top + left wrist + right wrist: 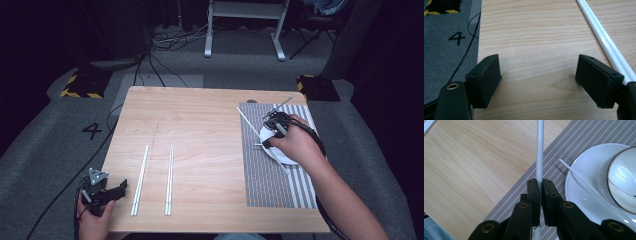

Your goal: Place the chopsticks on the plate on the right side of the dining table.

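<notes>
My right gripper (pixel 268 141) (pixel 540 182) is shut on a white chopstick (pixel 247 120) (pixel 539 150), holding it over the left edge of a grey striped placemat (pixel 270 185) (pixel 564 147). Just right of it stands a white plate (pixel 286 160) (pixel 586 162) with a gold-rimmed bowl (pixel 624 177) on it. A second white chopstick (pixel 576 173) lies across the plate's rim. At the table's near left corner, my left gripper (pixel 117 189) (pixel 539 75) is open with only bare wood between its jaws.
Two pairs of white chopsticks (pixel 140 179) (pixel 169 179) lie side by side on the wooden table (pixel 200 120), left of centre. One pair (pixel 599 30) runs just right of my left gripper. Cables and a desk frame (pixel 245 30) stand on the floor beyond.
</notes>
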Motion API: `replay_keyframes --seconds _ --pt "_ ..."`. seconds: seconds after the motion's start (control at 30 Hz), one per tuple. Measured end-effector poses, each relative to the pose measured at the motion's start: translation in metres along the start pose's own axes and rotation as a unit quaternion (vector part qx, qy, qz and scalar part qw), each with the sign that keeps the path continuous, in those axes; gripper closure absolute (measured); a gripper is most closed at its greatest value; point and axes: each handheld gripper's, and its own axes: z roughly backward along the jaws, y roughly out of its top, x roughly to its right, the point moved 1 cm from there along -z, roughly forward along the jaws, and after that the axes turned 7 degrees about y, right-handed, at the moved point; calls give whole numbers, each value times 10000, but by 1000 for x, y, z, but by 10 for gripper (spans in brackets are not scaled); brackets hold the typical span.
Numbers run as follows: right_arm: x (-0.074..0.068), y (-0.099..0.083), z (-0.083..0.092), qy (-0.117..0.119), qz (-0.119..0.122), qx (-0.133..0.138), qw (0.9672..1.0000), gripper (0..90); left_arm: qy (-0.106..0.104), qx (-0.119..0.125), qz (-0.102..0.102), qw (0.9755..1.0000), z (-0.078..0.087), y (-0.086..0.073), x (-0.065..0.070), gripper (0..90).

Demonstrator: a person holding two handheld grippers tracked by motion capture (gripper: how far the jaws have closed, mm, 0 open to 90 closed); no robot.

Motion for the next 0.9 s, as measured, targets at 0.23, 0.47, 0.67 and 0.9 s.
replay_keyframes --seconds 0.23,0.47,0.67,0.9 --pt "24 -16 9 -190 -22 -44 9998 859 1 -2 0 10000 0 0 0 200" --pt "41 -26 14 -283 -173 -79 9994 859 4 -3 -1 10000 0 0 0 200" --pt "58 -37 17 -365 -281 -126 9989 859 4 -3 0 10000 0 0 0 200" --pt "70 -47 15 -467 -231 -227 9984 858 5 -2 -3 10000 0 0 0 200"
